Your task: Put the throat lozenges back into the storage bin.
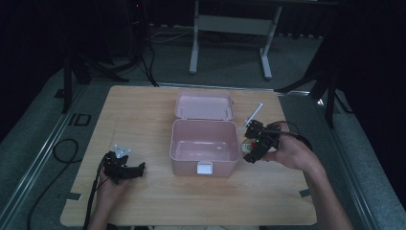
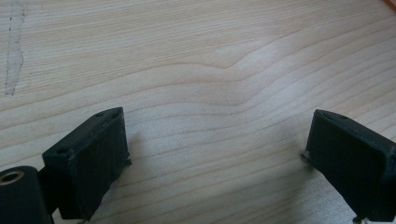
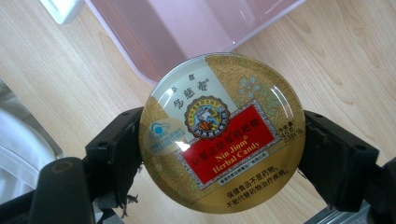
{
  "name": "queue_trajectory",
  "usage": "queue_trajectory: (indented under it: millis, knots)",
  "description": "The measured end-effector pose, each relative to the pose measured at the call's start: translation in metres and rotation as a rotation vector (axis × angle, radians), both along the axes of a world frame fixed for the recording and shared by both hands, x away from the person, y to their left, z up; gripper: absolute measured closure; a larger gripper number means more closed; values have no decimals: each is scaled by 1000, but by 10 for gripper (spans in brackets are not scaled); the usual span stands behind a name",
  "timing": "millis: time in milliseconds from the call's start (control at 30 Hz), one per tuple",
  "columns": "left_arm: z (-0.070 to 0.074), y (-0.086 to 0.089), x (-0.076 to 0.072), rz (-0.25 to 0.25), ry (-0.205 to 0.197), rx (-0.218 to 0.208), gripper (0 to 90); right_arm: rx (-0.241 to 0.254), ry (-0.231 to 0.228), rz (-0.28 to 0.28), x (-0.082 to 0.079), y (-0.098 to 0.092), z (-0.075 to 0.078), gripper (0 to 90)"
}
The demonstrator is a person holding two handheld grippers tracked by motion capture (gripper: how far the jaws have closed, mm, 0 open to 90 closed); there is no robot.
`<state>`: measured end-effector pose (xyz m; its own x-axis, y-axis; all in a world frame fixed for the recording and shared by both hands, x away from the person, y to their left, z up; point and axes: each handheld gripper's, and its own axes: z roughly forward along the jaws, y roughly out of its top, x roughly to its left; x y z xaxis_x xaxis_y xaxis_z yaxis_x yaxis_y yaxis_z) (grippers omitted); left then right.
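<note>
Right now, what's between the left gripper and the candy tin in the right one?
The open pink box sits between them in the high view. The left gripper rests open on bare table to the box's left; the right gripper holds the candy tin at the box's right.

Left gripper [image 1: 125,168] rests low, jaws spread wide; right gripper [image 1: 253,143] raised, jaws clamped on something round.

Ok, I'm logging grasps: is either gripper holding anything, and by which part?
The right gripper clamps a round candy tin by opposite sides of its rim. The left gripper is open, holding nothing.
</note>
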<state>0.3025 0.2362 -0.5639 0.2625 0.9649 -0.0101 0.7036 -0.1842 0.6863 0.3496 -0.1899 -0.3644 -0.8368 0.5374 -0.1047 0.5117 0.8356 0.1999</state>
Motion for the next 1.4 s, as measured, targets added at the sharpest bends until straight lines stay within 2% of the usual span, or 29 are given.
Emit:
queue_trajectory:
  millis: [567,1400]
  knots:
    - [0,0,0,0,0,0,61,4,-1,22,5,15,5,202]
    - [0,0,0,0,0,0,61,11,7,45,9,29,3,202]
